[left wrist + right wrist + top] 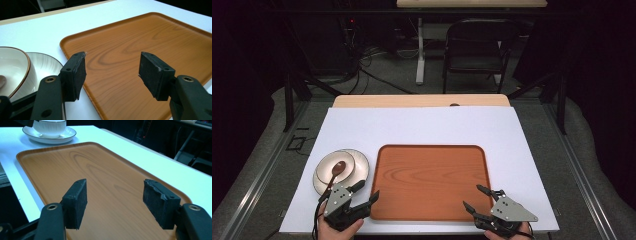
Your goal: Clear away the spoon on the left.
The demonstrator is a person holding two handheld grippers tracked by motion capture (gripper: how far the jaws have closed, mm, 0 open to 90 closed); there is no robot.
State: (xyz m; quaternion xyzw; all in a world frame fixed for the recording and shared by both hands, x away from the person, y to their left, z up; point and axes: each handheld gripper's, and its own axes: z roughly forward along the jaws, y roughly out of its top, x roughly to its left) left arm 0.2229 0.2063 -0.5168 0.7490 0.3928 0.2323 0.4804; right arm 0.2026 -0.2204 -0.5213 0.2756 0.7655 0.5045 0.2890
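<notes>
A brown wooden tray (pixel 430 180) lies in the middle of the white table, bare inside. Left of it a cream bowl (pixel 336 169) with a brown rim sits on a white saucer (pixel 358 165), and a brown spoon (pixel 335 172) rests in the bowl. My left gripper (pixel 366 192) stands open at the tray's near left corner, nothing between its jaws. My right gripper (pixel 475 197) is open over the tray's near right corner, also holding nothing. In the left gripper view the tray (pixel 140 45) lies beyond the pads (pixel 77 72), with the bowl (pixel 12 67) at left. The right gripper view has the tray (pixel 82 170) ahead and the bowl (pixel 50 127) far off.
The white mat (pixel 422 125) covers most of the table, with a wooden strip (pixel 422 101) showing at its far edge. A black folding chair (pixel 477 45) and a table leg (pixel 420 50) stand on the floor beyond. Metal rails (pixel 582 170) run along both sides.
</notes>
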